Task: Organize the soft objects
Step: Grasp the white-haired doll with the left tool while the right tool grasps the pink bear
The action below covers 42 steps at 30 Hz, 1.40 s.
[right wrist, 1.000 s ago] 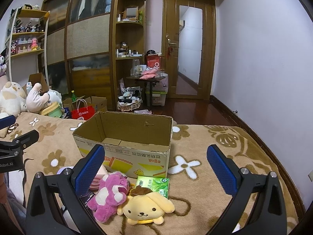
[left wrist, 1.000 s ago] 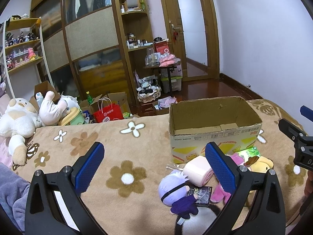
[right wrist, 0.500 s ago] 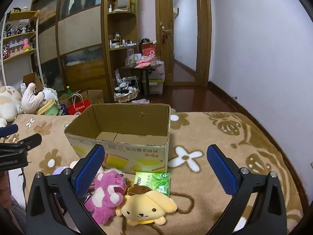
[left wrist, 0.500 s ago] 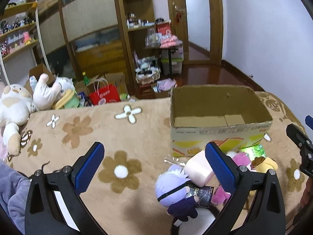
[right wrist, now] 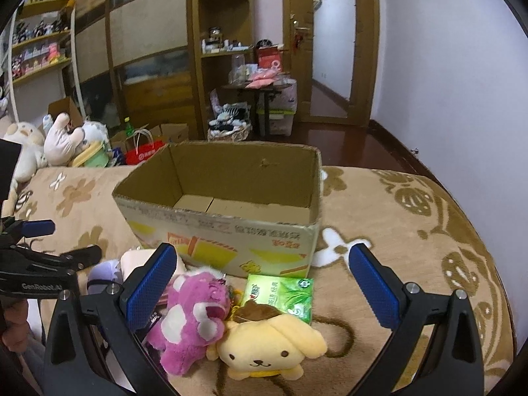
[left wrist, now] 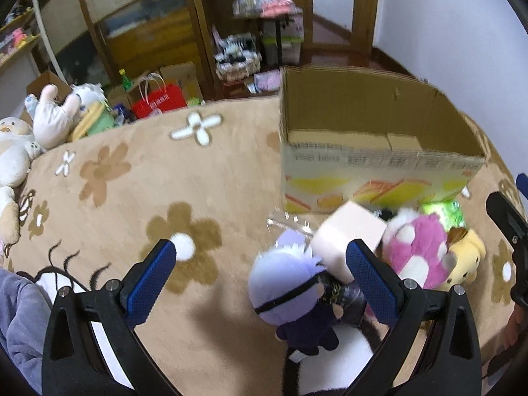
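An open cardboard box point(left wrist: 376, 158) point(right wrist: 231, 227) stands on the flowered brown blanket point(left wrist: 138, 191). In front of it lie a lilac-haired doll point(left wrist: 290, 293), a pale pink soft block point(left wrist: 346, 241), a magenta plush bear point(left wrist: 419, 247) point(right wrist: 194, 313), a yellow plush dog point(right wrist: 267, 349) point(left wrist: 465, 257) and a green tissue pack point(right wrist: 280, 297). My left gripper point(left wrist: 260, 280) is open, low over the blanket, with the doll between its fingers. My right gripper point(right wrist: 260, 287) is open above the bear and dog.
Large plush toys point(left wrist: 39, 122) lie at the blanket's far left edge. Past the blanket are a red bag point(left wrist: 158, 99), cartons, a wardrobe with shelves point(right wrist: 214, 49) and a door point(right wrist: 330, 49). A white wall point(right wrist: 445, 82) runs along the right.
My left gripper has tilted down and moved forward toward the doll and pink block. My right gripper has come slightly closer to the box and toys. Both stay open.
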Each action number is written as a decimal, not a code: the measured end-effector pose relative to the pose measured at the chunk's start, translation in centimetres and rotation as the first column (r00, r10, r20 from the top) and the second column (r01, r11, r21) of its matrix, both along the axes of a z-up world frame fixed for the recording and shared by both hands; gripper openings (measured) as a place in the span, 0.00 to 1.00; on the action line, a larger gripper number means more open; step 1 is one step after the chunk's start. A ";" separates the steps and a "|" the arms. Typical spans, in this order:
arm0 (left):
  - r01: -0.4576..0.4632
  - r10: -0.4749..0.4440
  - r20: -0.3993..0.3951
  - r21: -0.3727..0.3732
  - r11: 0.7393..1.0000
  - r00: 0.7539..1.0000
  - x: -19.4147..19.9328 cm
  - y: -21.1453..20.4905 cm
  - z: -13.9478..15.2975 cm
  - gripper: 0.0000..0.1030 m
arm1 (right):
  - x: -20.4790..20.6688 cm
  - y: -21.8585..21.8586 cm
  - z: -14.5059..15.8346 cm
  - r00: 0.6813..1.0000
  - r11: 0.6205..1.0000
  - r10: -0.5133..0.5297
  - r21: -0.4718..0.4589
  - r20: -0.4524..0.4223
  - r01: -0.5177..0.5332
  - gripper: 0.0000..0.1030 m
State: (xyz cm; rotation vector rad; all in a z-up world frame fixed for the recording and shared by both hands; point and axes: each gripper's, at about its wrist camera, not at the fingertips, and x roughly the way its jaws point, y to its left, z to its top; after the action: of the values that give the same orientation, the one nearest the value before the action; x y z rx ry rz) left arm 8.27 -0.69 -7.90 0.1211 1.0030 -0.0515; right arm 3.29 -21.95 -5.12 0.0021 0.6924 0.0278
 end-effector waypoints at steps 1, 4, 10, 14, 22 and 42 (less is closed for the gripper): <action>0.003 -0.002 -0.020 0.001 1.000 1.000 0.1 0.0 -0.4 0.99 | 0.1 0.2 -0.1 1.000 1.000 0.006 -0.003 -0.006 -0.006 1.00; 0.010 -0.012 -0.089 -0.021 1.000 0.996 0.6 0.0 -1.7 0.99 | 0.6 0.8 -0.9 0.999 1.000 0.025 -0.012 -0.027 -0.026 1.00; 0.006 -0.012 -0.167 -0.037 0.999 0.986 1.3 0.0 -3.4 0.99 | 1.6 1.7 -2.5 0.995 0.998 0.065 -0.005 -0.075 -0.066 1.00; 0.005 -0.013 -0.202 -0.042 0.999 0.979 1.5 -0.1 -4.2 0.99 | 2.1 2.1 -3.6 0.989 0.996 0.089 -0.007 -0.116 -0.090 1.00; -0.002 -0.010 -0.238 -0.050 0.999 0.971 2.1 0.3 -5.3 0.99 | 2.9 2.5 -5.5 0.971 0.991 0.133 0.051 -0.201 -0.125 0.83; -0.066 -0.016 -0.361 -0.214 0.975 0.932 3.0 2.0 -6.9 0.66 | 3.1 3.8 -6.5 0.941 0.981 0.185 0.103 -0.284 -0.162 0.40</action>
State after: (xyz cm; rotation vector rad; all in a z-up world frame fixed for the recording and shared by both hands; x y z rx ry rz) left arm 11.29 1.26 -14.83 -0.1123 1.3596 -0.1671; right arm 6.40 -18.13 -11.63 0.0205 0.9868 0.2289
